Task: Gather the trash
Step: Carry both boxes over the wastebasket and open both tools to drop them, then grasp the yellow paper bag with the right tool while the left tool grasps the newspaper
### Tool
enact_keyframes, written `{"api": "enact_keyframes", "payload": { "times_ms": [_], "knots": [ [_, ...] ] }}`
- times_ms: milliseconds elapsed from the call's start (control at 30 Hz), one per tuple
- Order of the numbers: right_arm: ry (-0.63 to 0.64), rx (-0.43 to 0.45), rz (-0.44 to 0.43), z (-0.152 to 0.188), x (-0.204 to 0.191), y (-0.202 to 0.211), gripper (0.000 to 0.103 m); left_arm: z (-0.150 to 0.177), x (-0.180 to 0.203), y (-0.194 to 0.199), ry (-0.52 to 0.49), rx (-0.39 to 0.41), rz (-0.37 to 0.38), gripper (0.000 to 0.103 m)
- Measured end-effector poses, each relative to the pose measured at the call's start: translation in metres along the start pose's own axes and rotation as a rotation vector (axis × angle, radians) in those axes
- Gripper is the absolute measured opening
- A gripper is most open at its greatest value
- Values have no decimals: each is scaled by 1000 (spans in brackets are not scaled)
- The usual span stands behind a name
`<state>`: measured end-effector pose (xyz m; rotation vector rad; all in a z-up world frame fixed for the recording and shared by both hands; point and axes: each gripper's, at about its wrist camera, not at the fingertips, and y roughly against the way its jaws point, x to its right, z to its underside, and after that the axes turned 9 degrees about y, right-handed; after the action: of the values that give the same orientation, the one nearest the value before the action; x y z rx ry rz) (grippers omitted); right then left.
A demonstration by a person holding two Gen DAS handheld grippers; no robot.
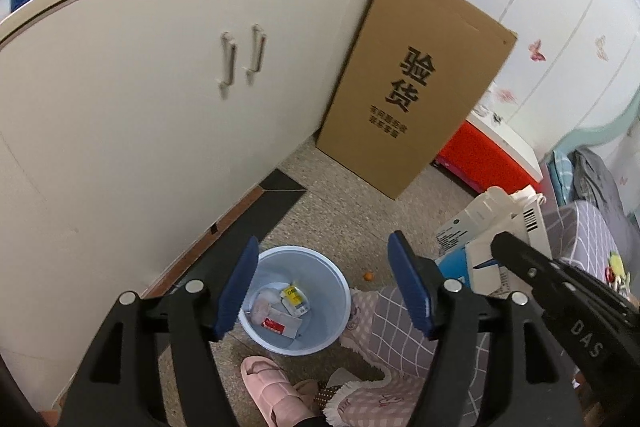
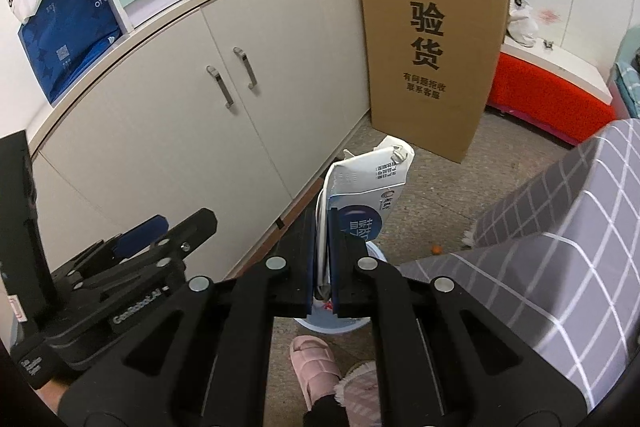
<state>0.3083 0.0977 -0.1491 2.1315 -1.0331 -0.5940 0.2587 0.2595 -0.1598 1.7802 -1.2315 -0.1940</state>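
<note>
The right claw [image 2: 321, 263] is clamped tight on a flattened white-and-blue carton [image 2: 366, 183], held just above the pale blue bin [image 1: 296, 301] on the floor. The left claw [image 1: 322, 291] gapes wide and empty over the bin. Best to centre the carton over the rim before releasing. Inside the bin lie crumpled wrappers [image 1: 280, 309].

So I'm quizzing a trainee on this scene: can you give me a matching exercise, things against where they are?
Things:
1. flattened carton
2. bin
3. cardboard box
4. slipper

Places:
A. leaning against the cabinet
B. clamped in the right tool
C. on the floor nearest the camera
D. below the open left tool

Pairs: 1-B, 2-D, 3-A, 4-C
</note>
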Motion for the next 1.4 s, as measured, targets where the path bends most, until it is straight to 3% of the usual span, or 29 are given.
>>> {"api": "enact_keyframes", "payload": {
  "times_ms": [100,167,200,233,433,700,1033,1400],
  "knots": [
    [-10,30,-38,-7,-4,-8,10,-5,-9,4,28,23,-22,67],
    [-9,37,-11,-12,-6,-14,38,-7,-14,6,43,38,-44,68],
    [-7,49,6,-12,-7,-14,61,-8,-16,7,47,41,-52,68],
    [0,62,20,-13,-8,-13,62,-9,-19,8,53,39,-51,68],
    [-2,69,44,-7,-6,3,62,-9,-15,19,35,47,-40,68],
    [-54,140,115,8,18,67,62,0,13,49,-5,61,25,68],
    [-143,229,203,47,69,167,65,44,99,96,-190,67,131,69],
    [-298,299,351,127,161,270,66,133,224,131,-497,21,253,72]
  ]
}}
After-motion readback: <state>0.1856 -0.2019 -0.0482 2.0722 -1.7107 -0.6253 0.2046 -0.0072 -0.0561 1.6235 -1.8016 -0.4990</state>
